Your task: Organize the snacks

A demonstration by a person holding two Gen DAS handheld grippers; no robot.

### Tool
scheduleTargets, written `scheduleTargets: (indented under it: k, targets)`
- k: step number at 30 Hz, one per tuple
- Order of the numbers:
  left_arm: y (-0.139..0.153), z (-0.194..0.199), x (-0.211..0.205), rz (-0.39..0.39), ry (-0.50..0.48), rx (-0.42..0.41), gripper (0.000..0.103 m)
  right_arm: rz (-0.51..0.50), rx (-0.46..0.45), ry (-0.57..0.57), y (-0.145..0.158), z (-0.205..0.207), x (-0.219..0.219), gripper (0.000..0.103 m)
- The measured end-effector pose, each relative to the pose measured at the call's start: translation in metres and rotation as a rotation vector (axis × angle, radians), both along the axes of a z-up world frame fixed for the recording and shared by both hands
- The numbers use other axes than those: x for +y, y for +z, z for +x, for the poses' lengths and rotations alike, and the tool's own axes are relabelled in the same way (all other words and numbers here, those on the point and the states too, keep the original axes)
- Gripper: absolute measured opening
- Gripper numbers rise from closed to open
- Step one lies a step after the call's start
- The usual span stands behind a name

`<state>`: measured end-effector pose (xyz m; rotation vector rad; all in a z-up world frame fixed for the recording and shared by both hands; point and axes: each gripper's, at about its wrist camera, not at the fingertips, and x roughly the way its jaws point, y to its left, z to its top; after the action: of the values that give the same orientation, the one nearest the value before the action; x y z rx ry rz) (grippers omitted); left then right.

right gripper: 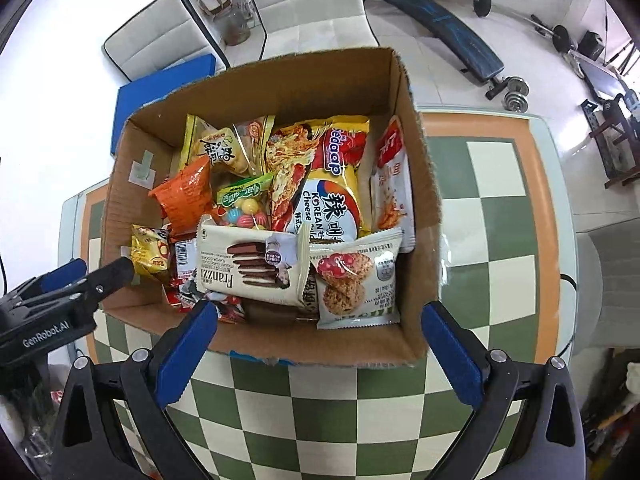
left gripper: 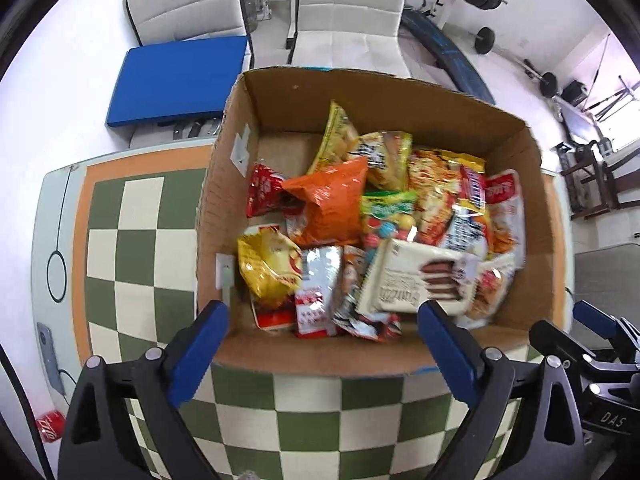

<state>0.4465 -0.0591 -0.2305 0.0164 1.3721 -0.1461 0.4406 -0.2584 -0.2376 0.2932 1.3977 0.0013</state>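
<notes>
Snack box (left gripper: 400,92) beyond spread tongs (left gripper: 322,312)

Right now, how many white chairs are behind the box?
2: one white chair sits behind the cardboard box toward the left, another white chair directly behind it. Others may be out of view.

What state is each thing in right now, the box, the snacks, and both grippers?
cardboard box: open-topped, upright on the checkered table, filled with snacks
Franzzi cookie pack: sealed, lying on top of the pile
oat cookie packet: sealed, lying beside it
orange chip bag: puffed, sealed
left gripper: open, holding nothing, over the box's near edge
right gripper: open, holding nothing
</notes>
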Motion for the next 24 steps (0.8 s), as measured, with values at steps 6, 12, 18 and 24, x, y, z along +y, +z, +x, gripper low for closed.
scheduleTargets:
  k: [6, 12, 18, 24]
  targets:
    - [0.043, -0.038, -0.004, 0.018, 0.005, -0.112, 0.097, -0.023, -0.083, 0.004, 0.034, -0.03, 0.001, 0.103]
    - [0.085, -0.082, 0.0, -0.002, 0.027, -0.188, 0.097, -0.033, -0.164, 0.017, 0.075, -0.072, 0.002, 0.103]
    - [0.116, -0.124, 0.002, -0.004, 0.019, -0.245, 0.097, -0.033, -0.24, 0.025, 0.117, -0.119, 0.002, 0.103]
    - [0.151, -0.165, 0.003, 0.006, 0.021, -0.305, 0.097, -0.006, -0.298, 0.013, 0.156, -0.167, 0.001, 0.103]
